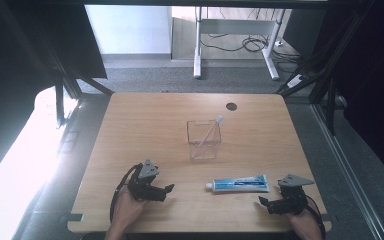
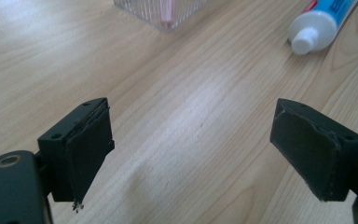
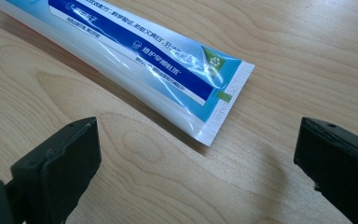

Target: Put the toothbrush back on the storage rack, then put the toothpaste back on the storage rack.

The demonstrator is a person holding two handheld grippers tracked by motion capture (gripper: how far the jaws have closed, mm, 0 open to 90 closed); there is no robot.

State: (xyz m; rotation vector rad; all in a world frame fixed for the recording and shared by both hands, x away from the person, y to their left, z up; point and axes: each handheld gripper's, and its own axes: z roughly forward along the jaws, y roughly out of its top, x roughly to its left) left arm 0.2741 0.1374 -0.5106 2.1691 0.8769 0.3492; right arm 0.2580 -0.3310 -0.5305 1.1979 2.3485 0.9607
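Toothpaste tube (image 3: pixel 135 60) lying flat just ahead of right gripper (image 3: pixel 196 163), crimped end nearest, untouched; jaws being held wide. Left gripper (image 2: pixel 191 154) likewise being held wide, tube cap well ahead.

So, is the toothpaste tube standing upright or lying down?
Lying down. The toothpaste tube rests flat on the table, white cap pointing sideways.

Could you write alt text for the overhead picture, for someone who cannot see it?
A person's hands rest a left hand-held gripper and a right hand-held gripper, both open, on a wooden table. A toothpaste tube lies between them, and behind it a clear cup holds a pink toothbrush.
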